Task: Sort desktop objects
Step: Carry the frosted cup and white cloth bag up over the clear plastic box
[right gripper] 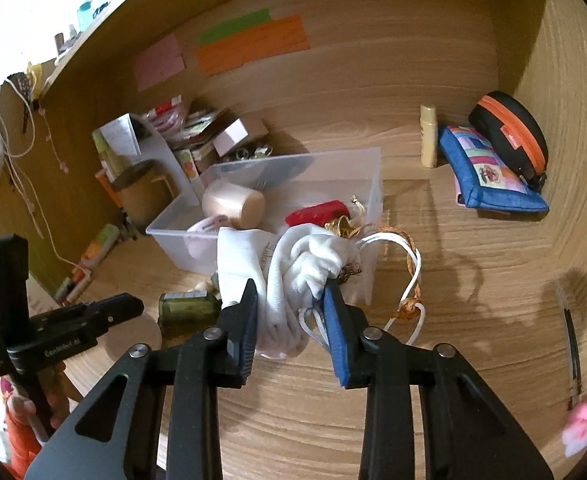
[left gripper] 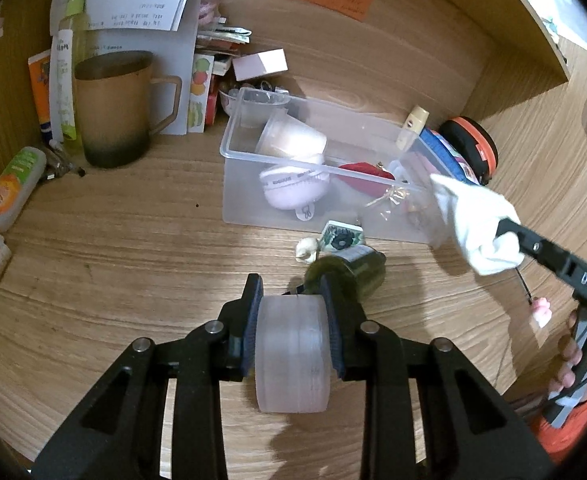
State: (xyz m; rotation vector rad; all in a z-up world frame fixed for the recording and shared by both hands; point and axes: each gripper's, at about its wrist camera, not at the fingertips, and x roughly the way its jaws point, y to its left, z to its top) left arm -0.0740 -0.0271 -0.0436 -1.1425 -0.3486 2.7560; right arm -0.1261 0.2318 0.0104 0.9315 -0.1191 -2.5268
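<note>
My left gripper (left gripper: 293, 300) is shut on a translucent white round container (left gripper: 293, 356), held above the desk near the clear plastic bin (left gripper: 233, 160). My right gripper (right gripper: 291, 292) is shut on a bunched white sock (right gripper: 297, 264), with white and gold cords (right gripper: 409, 280) hanging beside it, just in front of the bin (right gripper: 165, 228). In the left wrist view the sock (left gripper: 477, 220) hangs at the bin's right end. The bin holds a beige cup (left gripper: 293, 140), a pink puff (left gripper: 293, 188) and a red item (left gripper: 365, 178). A dark green bottle (left gripper: 353, 272) lies in front of the bin.
A brown mug (left gripper: 113, 108), papers and tubes stand at the left back. A blue pouch (right gripper: 489, 172), an orange-black case (right gripper: 509, 136) and a cream bottle (right gripper: 428, 136) are at the right. A pen with a pink charm (right gripper: 573, 364) lies on the desk.
</note>
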